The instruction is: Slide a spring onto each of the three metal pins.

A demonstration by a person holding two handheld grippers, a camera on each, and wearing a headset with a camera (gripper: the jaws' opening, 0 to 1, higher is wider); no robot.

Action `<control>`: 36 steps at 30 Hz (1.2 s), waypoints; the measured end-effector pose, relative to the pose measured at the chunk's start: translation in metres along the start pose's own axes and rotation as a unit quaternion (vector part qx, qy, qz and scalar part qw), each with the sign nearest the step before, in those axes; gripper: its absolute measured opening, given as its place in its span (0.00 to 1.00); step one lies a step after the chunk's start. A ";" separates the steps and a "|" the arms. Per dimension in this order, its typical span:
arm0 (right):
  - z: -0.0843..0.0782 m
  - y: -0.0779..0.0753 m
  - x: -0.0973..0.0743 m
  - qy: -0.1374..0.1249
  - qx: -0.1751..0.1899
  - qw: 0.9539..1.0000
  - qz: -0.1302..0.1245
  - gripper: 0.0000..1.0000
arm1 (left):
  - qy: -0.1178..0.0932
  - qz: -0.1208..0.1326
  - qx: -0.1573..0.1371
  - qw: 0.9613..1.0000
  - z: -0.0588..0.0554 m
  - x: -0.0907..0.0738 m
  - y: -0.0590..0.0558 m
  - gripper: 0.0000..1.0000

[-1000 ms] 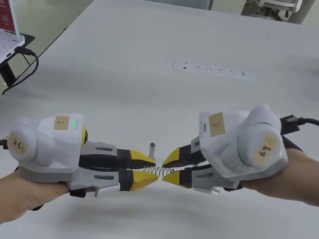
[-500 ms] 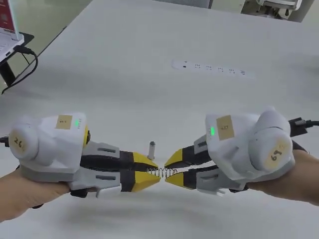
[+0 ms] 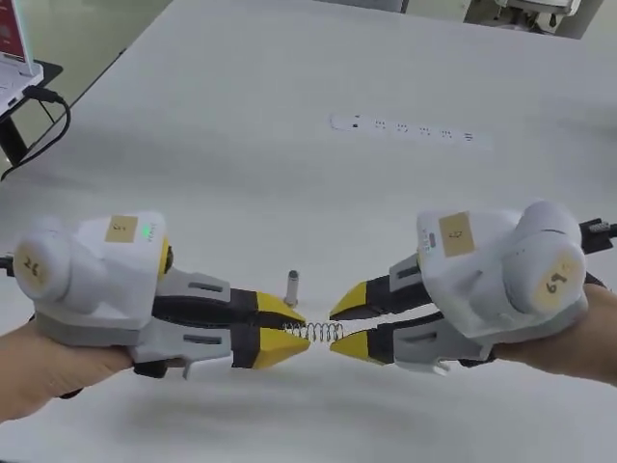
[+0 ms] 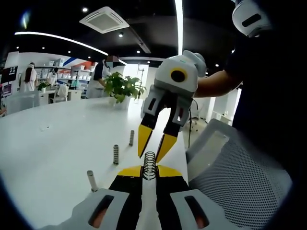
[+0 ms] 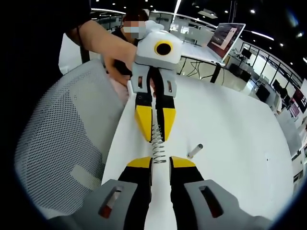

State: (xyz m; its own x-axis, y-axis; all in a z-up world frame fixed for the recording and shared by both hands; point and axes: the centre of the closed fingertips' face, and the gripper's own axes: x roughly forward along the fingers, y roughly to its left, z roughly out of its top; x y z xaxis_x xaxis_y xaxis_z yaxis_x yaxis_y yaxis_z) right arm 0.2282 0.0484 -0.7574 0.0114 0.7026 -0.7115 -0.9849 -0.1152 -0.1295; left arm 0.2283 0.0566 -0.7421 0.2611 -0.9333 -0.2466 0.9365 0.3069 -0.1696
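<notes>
White table [image 3: 241, 116], work close to its near edge. Left gripper [image 3: 301, 334] clamped on one end of spring [image 3: 318, 333]. Right gripper [image 3: 335, 329] has jaws parted, tips flanking the free end; no grip, by my reading. Spring axis level, running tip to tip along the near edge. Bare pin [image 3: 292, 285] upright just behind it, so spring needs tipping upright. Second pin [image 4: 115, 154] and third pin [image 4: 131, 138] look already sprung. Power strip [image 3: 405, 130] well apart toward the far edge; path open.

Open office: white desk [image 3: 241, 96], monitor [image 5: 228, 37], mesh chair [image 5: 62, 124].
</notes>
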 end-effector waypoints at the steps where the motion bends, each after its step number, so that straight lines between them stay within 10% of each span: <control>1: 0.000 0.000 0.000 -0.001 0.004 1.000 0.000 0.11 | 0.000 -0.001 0.000 1.000 0.000 0.000 0.000 0.01; 23: 0.016 -0.004 -0.007 -0.032 0.037 0.999 -0.001 0.05 | -0.010 0.000 -0.018 1.000 -0.004 -0.001 0.004 0.01; 36: 0.032 0.001 0.002 0.010 -0.024 1.000 0.013 0.05 | 0.047 0.004 0.022 0.999 -0.025 0.013 0.008 0.01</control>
State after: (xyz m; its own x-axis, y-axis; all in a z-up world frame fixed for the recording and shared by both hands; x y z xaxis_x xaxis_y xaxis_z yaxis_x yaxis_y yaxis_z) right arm 0.2218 0.0724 -0.7365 -0.0100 0.6848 -0.7287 -0.9754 -0.1672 -0.1437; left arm 0.2333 0.0512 -0.7709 0.2470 -0.9086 -0.3368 0.9446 0.3034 -0.1256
